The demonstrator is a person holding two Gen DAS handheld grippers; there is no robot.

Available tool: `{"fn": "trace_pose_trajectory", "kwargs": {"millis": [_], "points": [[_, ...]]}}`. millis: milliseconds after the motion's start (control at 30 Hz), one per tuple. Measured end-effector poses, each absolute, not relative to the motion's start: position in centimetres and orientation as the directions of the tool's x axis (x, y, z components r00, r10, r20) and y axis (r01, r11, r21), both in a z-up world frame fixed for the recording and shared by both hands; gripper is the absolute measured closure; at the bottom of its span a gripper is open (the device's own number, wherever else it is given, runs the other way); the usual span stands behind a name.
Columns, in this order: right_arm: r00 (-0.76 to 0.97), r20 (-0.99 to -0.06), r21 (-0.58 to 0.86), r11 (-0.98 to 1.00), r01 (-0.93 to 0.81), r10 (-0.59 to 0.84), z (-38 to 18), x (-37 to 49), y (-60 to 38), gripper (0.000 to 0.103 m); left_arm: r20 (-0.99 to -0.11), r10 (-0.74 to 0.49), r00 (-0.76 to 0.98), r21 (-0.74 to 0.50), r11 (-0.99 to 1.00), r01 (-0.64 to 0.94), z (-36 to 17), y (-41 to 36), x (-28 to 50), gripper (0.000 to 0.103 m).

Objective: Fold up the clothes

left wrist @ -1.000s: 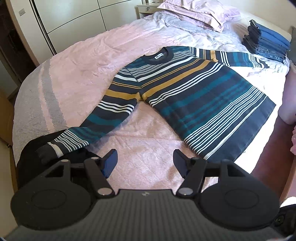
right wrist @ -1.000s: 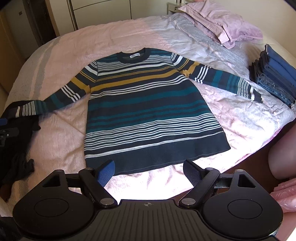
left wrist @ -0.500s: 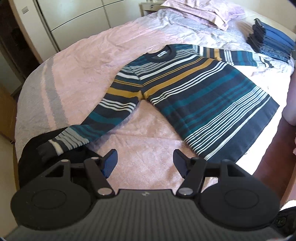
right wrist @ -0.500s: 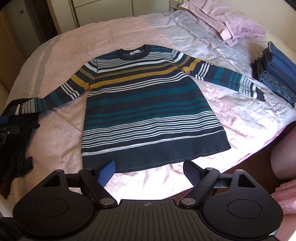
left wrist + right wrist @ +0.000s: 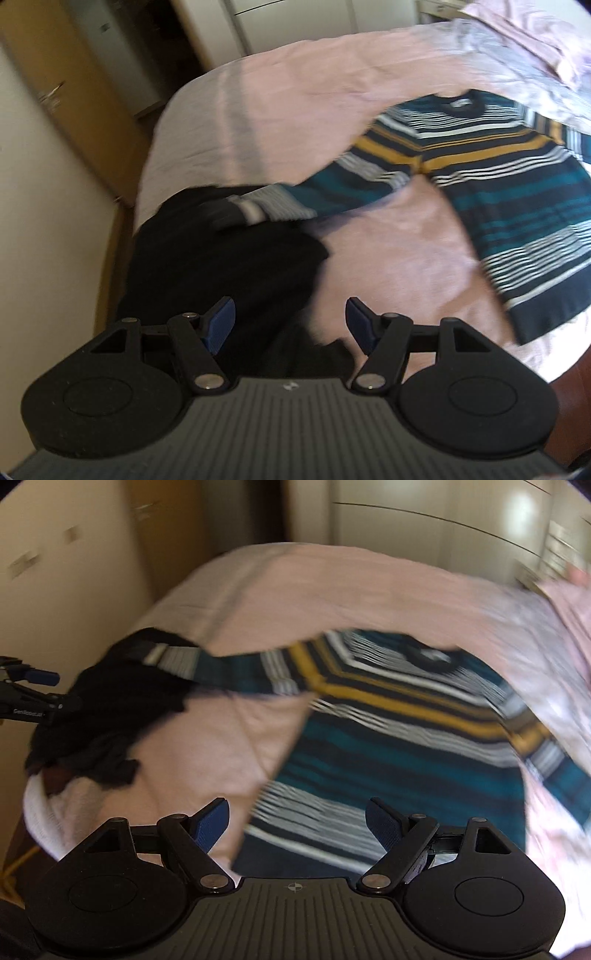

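Currently, on the pink bed (image 5: 280, 92), I've got the striped sweater (image 5: 517, 192) lying flat, front up, collar toward the far side, hem toward me. Both frames are motion-blurred, so fine detail is soft.

Left gripper (image 5: 290, 325): jaws spread wide, nothing between them, hovering over a black garment (image 5: 229, 258) heaped at the near-left corner of the bed. Right gripper (image 5: 297, 825): also spread wide and empty, hovering just off the sweater's hem, near its left-hand corner (image 5: 251, 849).

Key relation: the sweater's left sleeve (image 5: 332, 188) runs as a long diagonal from the shoulder out and down-left, w/ its grey cuff (image 5: 236, 214) resting on top of the black garment. From the left gripper the cuff lies straight ahead and a bit left; sweater body sits well off to its right. In the right view the same sleeve (image 5: 229, 672) stretches far to the left, cuff close to the left gripper (image 5: 33, 686) showing at the frame edge.

My read: left gripper is clearly nearer that cuff; right is nearer the hem. No fold shows on the visible side; far sleeve is mostly out of frame, so I can't say how it lies.
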State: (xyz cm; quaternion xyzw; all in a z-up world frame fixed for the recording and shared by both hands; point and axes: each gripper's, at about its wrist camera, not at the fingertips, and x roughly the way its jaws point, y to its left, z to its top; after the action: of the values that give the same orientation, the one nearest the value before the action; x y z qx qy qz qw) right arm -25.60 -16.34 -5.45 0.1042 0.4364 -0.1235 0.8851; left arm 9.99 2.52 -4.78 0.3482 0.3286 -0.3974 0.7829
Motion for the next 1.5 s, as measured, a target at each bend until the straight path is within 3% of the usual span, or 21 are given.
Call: {"fn": "trace_pose_trajectory", "kwargs": {"millis": [367,433,467,767,833,1067,1100,1133,1167,1300,1500], "points": [[0.666,-0.745,0.025,0.999,-0.029,0.038,-5.9,-9.0,-9.6,0.02,-0.774,-0.423,0.47,0.358,0.321,0.877,-7.2,1.7,21.4,0.04],[0.662,-0.746,0.014,0.997,-0.082,0.065,-6.7,-5.3,-8.1,0.04,-0.772,-0.437,0.461,0.376,0.269,0.887,-7.8,0.9,23.4,0.04],[0.658,-0.749,0.005,0.994,-0.11,0.076,-7.3,-3.5,-7.5,0.042,-0.772,-0.443,0.456,0.381,0.251,0.89,-8.2,0.6,24.5,0.04],[0.624,-0.765,-0.076,0.939,-0.335,0.161,-14.6,11.1,-1.5,0.042,-0.778,-0.427,0.461,0.289,0.409,0.866,-10.3,1.9,31.4,0.04],[0.625,-0.764,-0.106,0.924,-0.368,0.161,-16.3,13.2,0.0,0.055,-0.787,-0.42,0.452,0.239,0.468,0.851,-11.0,2.7,32.4,0.04],[0.633,-0.77,-0.281,0.851,-0.443,0.075,-21.5,17.0,3.1,0.056,-0.812,-0.382,0.441,0.207,0.518,0.83,-12.8,4.5,33.5,0.04],[0.638,-0.767,-0.284,0.854,-0.437,0.071,-21.7,17.2,3.0,0.066,-0.813,-0.383,0.439,0.206,0.516,0.832,-12.9,4.5,33.5,0.04],[0.637,-0.767,-0.278,0.858,-0.432,0.072,-21.7,17.4,2.9,0.092,-0.814,-0.384,0.436,0.204,0.513,0.834,-13.0,4.5,33.5,0.04],[0.636,-0.768,-0.27,0.864,-0.426,0.073,-21.7,17.6,2.6,0.101,-0.811,-0.39,0.436,0.206,0.507,0.837,-13.0,4.3,33.3,0.04],[0.667,-0.738,-0.199,0.909,-0.367,0.108,-19.9,17.6,0.1,0.101,-0.796,-0.418,0.438,0.224,0.469,0.854,-12.9,3.2,32.5,0.04],[0.781,-0.6,0.195,0.979,-0.065,0.171,-13.7,16.4,-12.5,0.101,-0.778,-0.488,0.395,0.217,0.381,0.899,-12.1,-1.8,29.7,0.04]]}}
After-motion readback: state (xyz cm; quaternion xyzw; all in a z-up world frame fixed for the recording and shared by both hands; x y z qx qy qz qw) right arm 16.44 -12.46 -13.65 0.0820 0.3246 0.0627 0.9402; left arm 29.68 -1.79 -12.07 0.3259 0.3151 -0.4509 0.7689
